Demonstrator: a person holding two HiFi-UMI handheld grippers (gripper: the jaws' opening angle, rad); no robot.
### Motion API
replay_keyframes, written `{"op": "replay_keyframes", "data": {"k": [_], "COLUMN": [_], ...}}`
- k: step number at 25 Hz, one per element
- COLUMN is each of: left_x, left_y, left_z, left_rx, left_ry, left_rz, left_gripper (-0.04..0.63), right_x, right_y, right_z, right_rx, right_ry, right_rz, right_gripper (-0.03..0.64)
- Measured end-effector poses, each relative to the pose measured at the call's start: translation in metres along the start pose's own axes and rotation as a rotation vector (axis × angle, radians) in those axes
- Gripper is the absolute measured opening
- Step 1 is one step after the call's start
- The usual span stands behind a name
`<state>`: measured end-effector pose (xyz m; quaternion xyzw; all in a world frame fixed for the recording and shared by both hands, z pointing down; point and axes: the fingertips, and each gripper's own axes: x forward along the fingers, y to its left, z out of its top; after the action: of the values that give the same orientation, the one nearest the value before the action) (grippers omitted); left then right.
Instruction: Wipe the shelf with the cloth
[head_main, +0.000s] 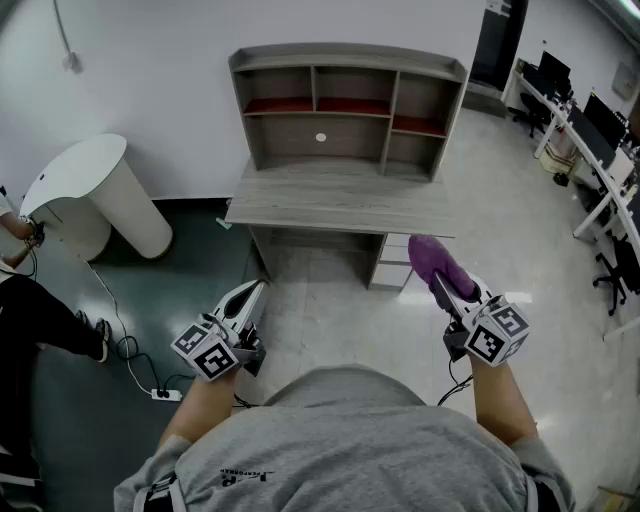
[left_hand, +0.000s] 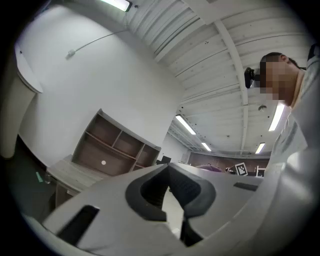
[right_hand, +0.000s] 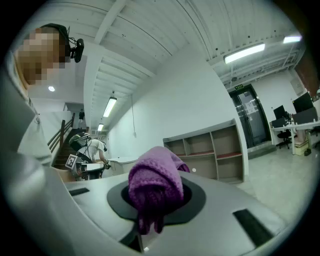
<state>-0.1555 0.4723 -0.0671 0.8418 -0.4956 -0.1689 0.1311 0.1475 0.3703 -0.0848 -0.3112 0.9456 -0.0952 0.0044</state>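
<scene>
Head view: right hand-held gripper (head_main: 447, 287) is clamped on the purple cloth (head_main: 432, 258), in front of the shelf (head_main: 345, 140), well apart from it. Left hand-held gripper (head_main: 256, 289) jaws are together, empty.

- Cloth (right_hand: 155, 186) bunched over the right gripper (right_hand: 150, 210); jaw tips hidden.
- Bystander (head_main: 30, 310) cut off at head view's left edge.
- White spot (head_main: 321, 137) on shelf (head_main: 345, 62) back, too small to identify.

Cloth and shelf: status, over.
Left gripper shut, empty. Right gripper shut on purple cloth. Shelf ahead, not yet touched. Nothing seen in between.
</scene>
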Motion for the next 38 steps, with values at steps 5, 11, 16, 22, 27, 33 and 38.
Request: {"op": "replay_keyframes", "data": {"k": [5, 11, 16, 22, 27, 33, 38], "left_x": [0.014, 0.032, 0.049, 0.083, 0.128, 0.176, 0.235], "left_y": [-0.01, -0.024, -0.04, -0.064, -0.085, -0.069, 0.001], "left_z": [-0.005, -0.009, -0.017, -0.035, -0.068, -0.084, -0.089], "left_rx": [0.006, 0.012, 0.019, 0.009, -0.007, -0.021, -0.055], "left_ry": [0.014, 0.02, 0.021, 0.021, 0.052, 0.111, 0.125], "left_rz": [-0.023, -0.038, -0.039, -0.039, -0.074, -0.108, -0.141], "left_gripper": [0.009, 0.009, 0.009, 0.009, 0.009, 0.009, 0.009], "right_x": [-0.003, -0.015, -0.03, -0.052, -0.06, -0.031, 0.041], "right_y": [-0.008, -0.025, -0.041, -0.073, -0.11, -0.152, -0.195], "right_z": [0.002, 0.008, 0.016, 0.026, 0.027, 0.02, 0.016], "right_rx": [-0.001, -0.004, 0.011, 0.011, -0.005, 0.026, 0.026], "right_ry": [0.002, -0.006, -0.014, -0.012, -0.001, 0.004, 0.011], "right_rz": [0.0, 0.002, 0.016, 0.031, 0.041, 0.042, 0.028], "right_gripper": [0.075, 0.075, 0.075, 0.077, 0.077, 0.077, 0.077]}}
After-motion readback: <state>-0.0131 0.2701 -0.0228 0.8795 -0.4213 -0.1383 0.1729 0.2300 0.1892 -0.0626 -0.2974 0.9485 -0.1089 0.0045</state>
